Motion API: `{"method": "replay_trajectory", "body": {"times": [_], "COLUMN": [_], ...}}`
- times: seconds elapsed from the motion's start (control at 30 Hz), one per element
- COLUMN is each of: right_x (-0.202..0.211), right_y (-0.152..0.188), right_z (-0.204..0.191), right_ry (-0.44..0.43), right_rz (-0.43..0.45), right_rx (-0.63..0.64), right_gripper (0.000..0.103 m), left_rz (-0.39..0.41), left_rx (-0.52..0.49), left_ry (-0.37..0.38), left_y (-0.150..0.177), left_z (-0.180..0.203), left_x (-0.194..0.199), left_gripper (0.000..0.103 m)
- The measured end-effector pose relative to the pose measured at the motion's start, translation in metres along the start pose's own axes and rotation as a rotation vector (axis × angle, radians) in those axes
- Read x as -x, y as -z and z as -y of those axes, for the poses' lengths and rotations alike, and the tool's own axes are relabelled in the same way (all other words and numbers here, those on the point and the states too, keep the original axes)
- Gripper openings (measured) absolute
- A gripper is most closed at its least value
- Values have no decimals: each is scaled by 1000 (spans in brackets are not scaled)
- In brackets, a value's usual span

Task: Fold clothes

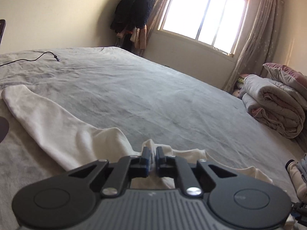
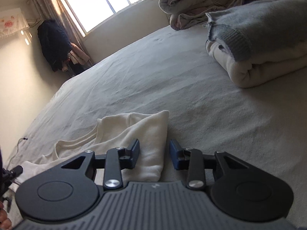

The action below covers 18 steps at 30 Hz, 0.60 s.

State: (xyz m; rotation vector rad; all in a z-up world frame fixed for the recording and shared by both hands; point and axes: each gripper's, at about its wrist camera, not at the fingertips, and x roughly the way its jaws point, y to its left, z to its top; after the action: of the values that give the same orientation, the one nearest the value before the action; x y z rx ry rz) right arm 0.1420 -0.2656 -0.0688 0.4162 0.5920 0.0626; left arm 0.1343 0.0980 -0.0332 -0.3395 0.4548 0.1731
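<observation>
A cream long-sleeved garment point(image 1: 57, 126) lies on the grey bed sheet point(image 1: 153, 86), one sleeve stretched out to the left. My left gripper point(image 1: 152, 153) is shut on a bunched fold of this garment, the cloth pinched between its blue pads. In the right wrist view the garment's other sleeve point(image 2: 149, 132) lies folded over towards the body. My right gripper point(image 2: 154, 147) stands low over that sleeve with its jaws apart. The sleeve lies between them, and the right pad point(image 2: 173, 149) stands clear of the cloth's edge.
A folded stack, grey sweater on cream garment point(image 2: 264, 38), sits at the right of the bed. Rolled quilts point(image 1: 274, 103) lie at the far right edge. A black cable point(image 1: 38, 57) trails on the sheet at far left. A dark coat point(image 1: 132, 9) hangs by the window.
</observation>
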Motion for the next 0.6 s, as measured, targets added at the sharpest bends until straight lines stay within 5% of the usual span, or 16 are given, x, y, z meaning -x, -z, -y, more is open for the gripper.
{"method": "replay_trajectory", "body": {"times": [0.07, 0.23, 0.33, 0.43, 0.5, 0.6], "right_x": [-2, 19, 10, 7, 9, 13], "right_y": [2, -1, 1, -2, -4, -7], "right_z": [-3, 1, 15, 35, 39, 39], "right_ry": [32, 111, 229, 155, 122, 50], "right_rz": [14, 147, 120, 74, 66, 60], "right_rx": [35, 70, 48, -56, -79, -124], "right_gripper": [7, 3, 0, 1, 11, 13], "left_rz": [1, -35, -112, -128, -131, -158], "left_rx": [10, 118, 109, 93, 89, 123], "left_ry": [2, 117, 59, 62, 80, 136], "left_y": [2, 9, 15, 16, 14, 9], "left_z": [-3, -17, -23, -26, -26, -30], "left_x": [-1, -3, -19, -21, -21, -24], "left_gripper": [7, 7, 7, 9, 12, 27]}}
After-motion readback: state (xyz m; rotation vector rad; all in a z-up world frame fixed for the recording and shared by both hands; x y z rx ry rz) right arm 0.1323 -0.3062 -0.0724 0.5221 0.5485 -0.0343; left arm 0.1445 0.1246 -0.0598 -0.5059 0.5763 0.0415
